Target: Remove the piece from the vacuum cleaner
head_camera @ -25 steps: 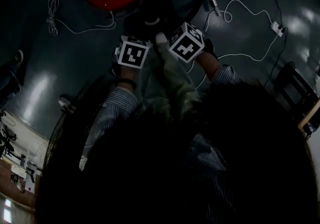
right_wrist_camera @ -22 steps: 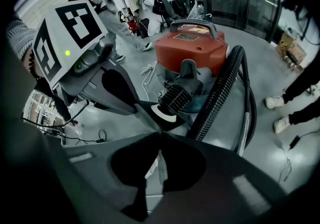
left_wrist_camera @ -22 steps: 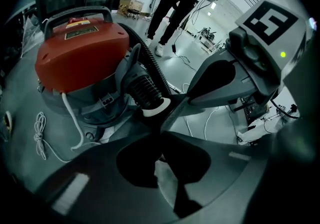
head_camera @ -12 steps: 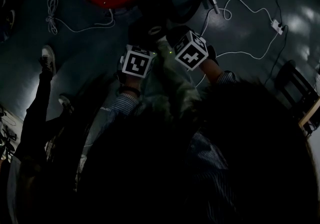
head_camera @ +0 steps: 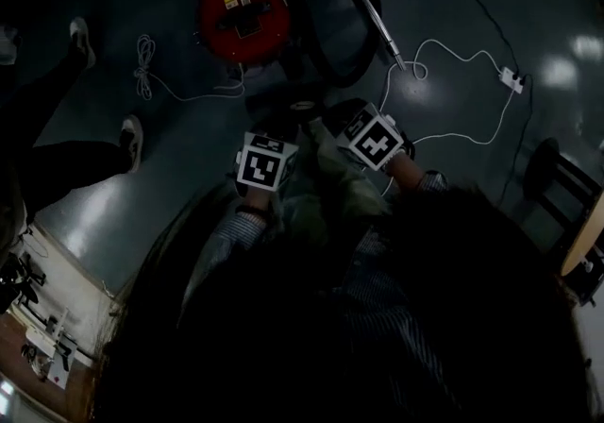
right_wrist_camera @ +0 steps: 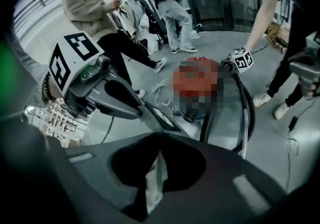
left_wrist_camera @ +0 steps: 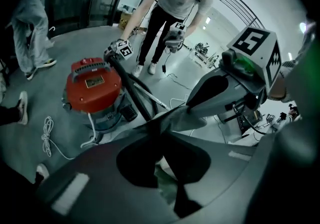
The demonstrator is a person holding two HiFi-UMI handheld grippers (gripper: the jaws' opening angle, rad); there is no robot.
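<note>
red vacuum cleaner (head_camera: 243, 17) well apart from both closed jaws

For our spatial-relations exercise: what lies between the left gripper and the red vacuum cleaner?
In the left gripper view, the vacuum's black hose slants across the stretch between the left gripper and the red vacuum cleaner.

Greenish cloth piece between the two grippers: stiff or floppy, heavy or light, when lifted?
Probably floppy: the cloth piece bunches in folds between left gripper and right gripper. Likely light: two small pinches seem to carry it.
</note>
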